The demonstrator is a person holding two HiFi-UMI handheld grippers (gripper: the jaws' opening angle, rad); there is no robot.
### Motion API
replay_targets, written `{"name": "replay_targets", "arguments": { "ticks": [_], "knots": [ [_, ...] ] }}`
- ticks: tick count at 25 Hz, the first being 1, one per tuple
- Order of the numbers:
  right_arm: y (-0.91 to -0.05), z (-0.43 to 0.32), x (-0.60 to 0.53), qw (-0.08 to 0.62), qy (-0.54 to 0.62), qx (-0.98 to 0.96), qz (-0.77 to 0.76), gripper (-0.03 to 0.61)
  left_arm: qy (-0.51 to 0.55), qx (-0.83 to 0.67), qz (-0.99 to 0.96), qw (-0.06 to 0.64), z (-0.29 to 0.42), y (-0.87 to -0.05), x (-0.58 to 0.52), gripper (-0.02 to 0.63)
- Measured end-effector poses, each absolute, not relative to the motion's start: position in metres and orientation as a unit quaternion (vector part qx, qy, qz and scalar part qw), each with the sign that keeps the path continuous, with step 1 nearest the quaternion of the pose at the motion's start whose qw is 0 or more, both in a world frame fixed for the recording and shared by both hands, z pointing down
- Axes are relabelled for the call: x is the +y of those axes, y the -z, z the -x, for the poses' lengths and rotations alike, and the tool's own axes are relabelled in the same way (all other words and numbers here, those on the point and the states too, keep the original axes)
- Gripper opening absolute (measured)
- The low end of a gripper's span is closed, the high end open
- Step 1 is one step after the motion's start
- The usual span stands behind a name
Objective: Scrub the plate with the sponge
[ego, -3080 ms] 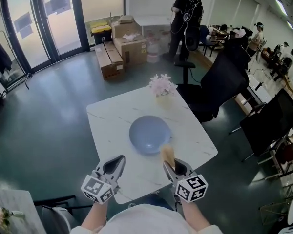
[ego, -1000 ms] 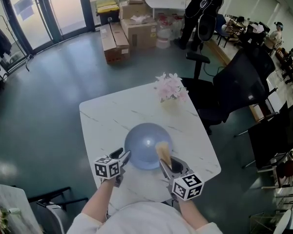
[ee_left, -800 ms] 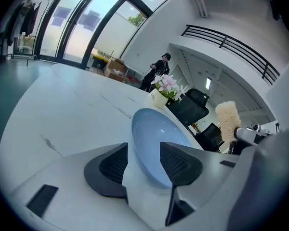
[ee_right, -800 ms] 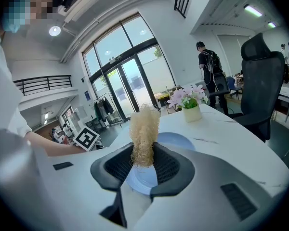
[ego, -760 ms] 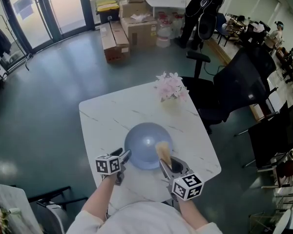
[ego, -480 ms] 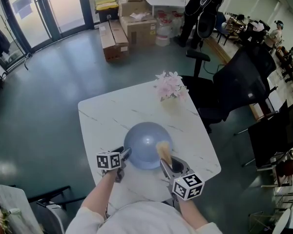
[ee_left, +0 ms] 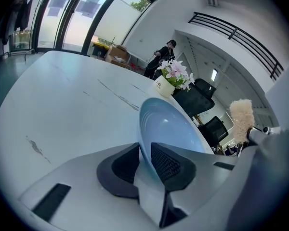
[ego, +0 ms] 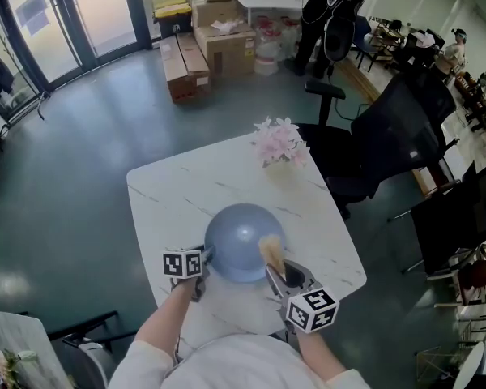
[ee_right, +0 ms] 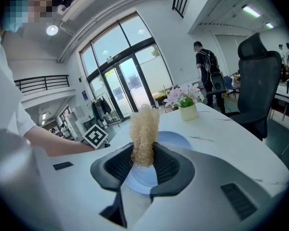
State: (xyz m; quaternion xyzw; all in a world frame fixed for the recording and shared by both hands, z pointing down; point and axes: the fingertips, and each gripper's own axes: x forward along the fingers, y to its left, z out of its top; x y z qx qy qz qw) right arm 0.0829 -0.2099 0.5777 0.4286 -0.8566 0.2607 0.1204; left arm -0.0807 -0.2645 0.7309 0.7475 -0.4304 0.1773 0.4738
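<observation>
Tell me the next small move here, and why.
Probably press the sponge down onto the plate and start rubbing. The left tongs are closing with the plate's rim between their pads, so it is being steadied. The right tongs grip the sponge upright just over the plate's near side.

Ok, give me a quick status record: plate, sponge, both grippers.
plate: blue, on the white table
sponge: tan, fibrous, upright above the plate's near side
left gripper: fingers closing, plate's rim between them
right gripper: fingers clamped on the sponge
contact: cannot tell whether the sponge touches the plate
</observation>
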Motion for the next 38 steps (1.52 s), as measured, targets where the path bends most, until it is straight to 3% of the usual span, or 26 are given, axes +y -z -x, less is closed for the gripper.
{"name": "replay_targets", "arguments": {
  "ticks": [8,27,38],
  "knots": [
    [-0.576,-0.088,-0.208,0.116,-0.259,-0.855,-0.434,0.121,-0.167,-0.453,-0.743,0.463,0.078,-0.722,-0.271,0.041],
    [-0.554,-0.083,-0.198,0.111,-0.227,-0.866,-0.432,0.121,-0.062,-0.470,-0.768,0.430,0.084,-0.648,-0.257,0.043],
    [-0.534,-0.063,-0.177,0.154,-0.157,-0.890,-0.400,0.121,0.011,-0.472,-0.794,0.382,0.084,-0.579,-0.233,0.043]
  ]
}}
